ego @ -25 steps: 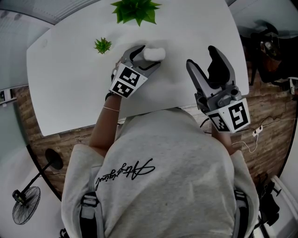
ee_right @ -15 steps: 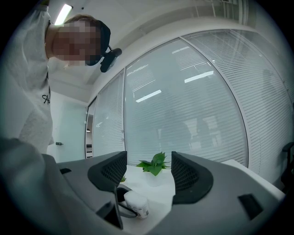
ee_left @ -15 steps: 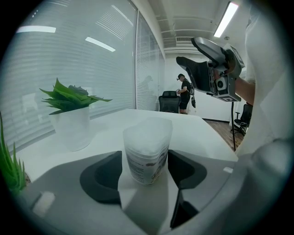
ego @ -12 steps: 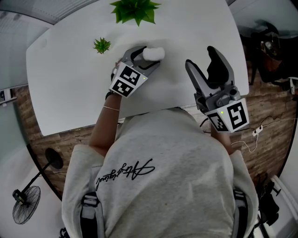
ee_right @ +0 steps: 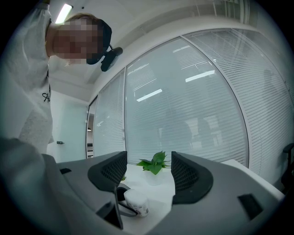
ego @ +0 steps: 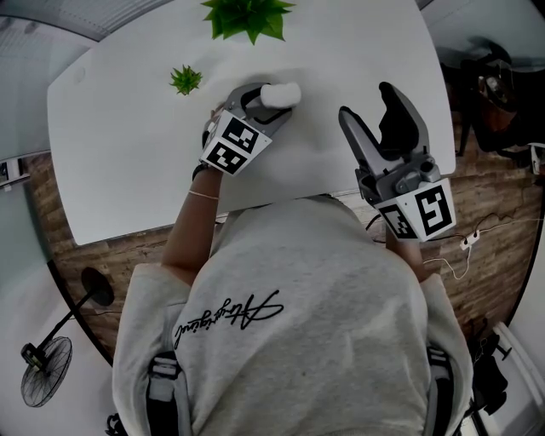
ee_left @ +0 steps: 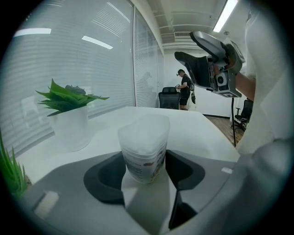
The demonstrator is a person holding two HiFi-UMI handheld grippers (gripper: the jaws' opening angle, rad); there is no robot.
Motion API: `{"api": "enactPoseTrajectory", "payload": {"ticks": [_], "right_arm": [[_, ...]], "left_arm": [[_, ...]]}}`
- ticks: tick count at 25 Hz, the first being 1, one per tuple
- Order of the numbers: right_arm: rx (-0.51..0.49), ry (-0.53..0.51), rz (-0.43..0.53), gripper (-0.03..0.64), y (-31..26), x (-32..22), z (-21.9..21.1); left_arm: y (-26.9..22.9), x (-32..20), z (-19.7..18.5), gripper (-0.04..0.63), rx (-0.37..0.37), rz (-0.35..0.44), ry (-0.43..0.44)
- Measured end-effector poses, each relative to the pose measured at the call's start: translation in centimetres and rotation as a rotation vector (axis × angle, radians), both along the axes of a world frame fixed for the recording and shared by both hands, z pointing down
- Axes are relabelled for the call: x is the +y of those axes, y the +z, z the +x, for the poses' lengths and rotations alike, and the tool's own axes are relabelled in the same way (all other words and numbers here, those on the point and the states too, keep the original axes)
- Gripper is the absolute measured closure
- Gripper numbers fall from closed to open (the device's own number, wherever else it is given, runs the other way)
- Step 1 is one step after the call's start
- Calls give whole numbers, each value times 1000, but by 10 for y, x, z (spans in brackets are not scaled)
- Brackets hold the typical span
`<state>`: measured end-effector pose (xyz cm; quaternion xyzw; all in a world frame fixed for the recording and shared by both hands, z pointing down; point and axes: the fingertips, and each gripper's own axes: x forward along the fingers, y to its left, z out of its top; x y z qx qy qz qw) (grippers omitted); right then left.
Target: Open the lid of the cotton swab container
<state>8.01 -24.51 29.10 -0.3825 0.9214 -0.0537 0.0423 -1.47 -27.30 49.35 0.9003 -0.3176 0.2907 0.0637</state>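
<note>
Jaws of the left gripper had just been closing and now stood with their dark pads against both sides of the cotton swab container, low on its labelled body, so it read as gripped rather than merely straddled. The container stood upright on the white table, near the far edge, not far from the potted plant and the small green plant, with its lid on and clear above the pads. The right gripper hung well apart over the near right of the table, its jaws wide open with nothing between them; its own view showed only the container and the plant far beyond. The container looked like thin translucent plastic, light and probably a little springy, with smooth walls that could slip or buckle under a hard squeeze. A low, moderate hold on the body seemed right for steadying it. The lid would likely be best taken by the free gripper at its rim or edge and lifted, since a light pot could tip or lift with the lid.
</note>
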Motion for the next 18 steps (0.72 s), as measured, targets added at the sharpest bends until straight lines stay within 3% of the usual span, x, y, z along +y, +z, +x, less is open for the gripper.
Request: {"api": "enactPoseTrajectory", "payload": {"ticks": [18], "right_arm": [[0,-23,12,334,-2,-1,-2]], "left_arm": [[1,0,-1,339,0,2,2]]}}
